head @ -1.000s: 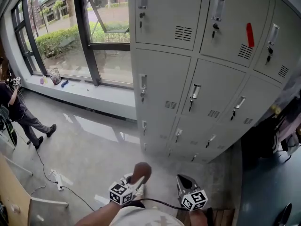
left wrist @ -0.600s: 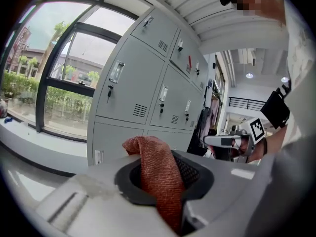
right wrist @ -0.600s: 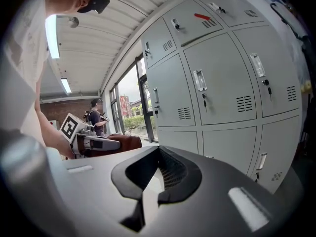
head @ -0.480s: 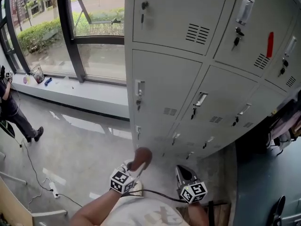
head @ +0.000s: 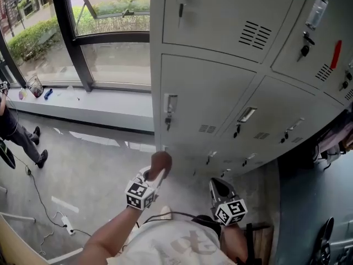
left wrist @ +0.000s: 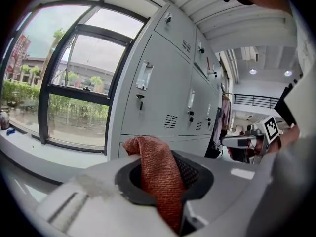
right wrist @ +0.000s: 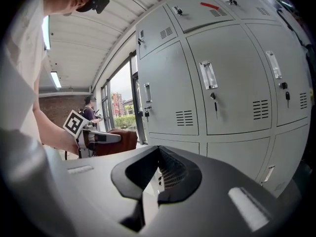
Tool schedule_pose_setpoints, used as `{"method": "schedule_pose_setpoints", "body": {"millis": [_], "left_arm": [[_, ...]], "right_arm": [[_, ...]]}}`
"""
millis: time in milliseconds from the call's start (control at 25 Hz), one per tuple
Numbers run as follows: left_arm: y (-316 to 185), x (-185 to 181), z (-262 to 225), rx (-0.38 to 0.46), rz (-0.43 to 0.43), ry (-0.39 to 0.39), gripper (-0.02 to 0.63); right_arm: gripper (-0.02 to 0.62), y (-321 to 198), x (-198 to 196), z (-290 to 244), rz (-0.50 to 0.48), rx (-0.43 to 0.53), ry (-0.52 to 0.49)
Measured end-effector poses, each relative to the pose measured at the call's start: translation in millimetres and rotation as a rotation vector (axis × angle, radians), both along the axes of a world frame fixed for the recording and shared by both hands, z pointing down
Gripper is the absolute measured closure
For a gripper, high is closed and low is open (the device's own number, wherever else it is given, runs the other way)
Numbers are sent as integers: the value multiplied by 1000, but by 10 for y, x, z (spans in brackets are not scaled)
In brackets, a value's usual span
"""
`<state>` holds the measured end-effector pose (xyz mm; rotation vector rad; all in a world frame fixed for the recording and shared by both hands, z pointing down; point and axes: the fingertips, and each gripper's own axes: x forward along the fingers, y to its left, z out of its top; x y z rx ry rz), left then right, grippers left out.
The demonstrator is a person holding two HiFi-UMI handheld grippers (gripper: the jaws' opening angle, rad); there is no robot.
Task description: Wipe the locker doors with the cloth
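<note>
Two grippers out front | pinching rust-red woven cloth tight in left gripper, with wad poking forward near grey metal locker doors, likely lining up a wipe | keeping right gripper closed, empty, low, out of the way

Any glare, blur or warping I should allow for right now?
Head view: sharp, even daylight from the window, locker doors bowed by the lens. Left gripper view: heavy fisheye, dark corners, cloth crisp. Right gripper view: same warping, doors evenly lit.
</note>
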<state>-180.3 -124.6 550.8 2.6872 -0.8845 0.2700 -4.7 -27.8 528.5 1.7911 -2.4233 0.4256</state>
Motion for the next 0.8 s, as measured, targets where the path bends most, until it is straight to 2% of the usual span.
{"method": "schedule_pose_setpoints", "body": {"millis": [240, 360, 560, 640, 800], "left_arm": [[-541, -61, -224, 67, -107, -9, 540], [-705, -119, -269, 72, -162, -33, 540], [-1010, -204, -10, 39, -266, -117, 540], [-1183, -201, -10, 49, -308, -148, 540], [-1414, -155, 84, 87, -355, -258, 540]], "right_arm": [[588, -256, 111, -42, -15, 19, 4], [588, -334, 176, -57, -27, 27, -10], [588, -414, 330, -61, -50, 27, -28], [588, -447, 431, -103, -56, 31, -21], [588, -453, 662, -65, -59, 31, -24]]}}
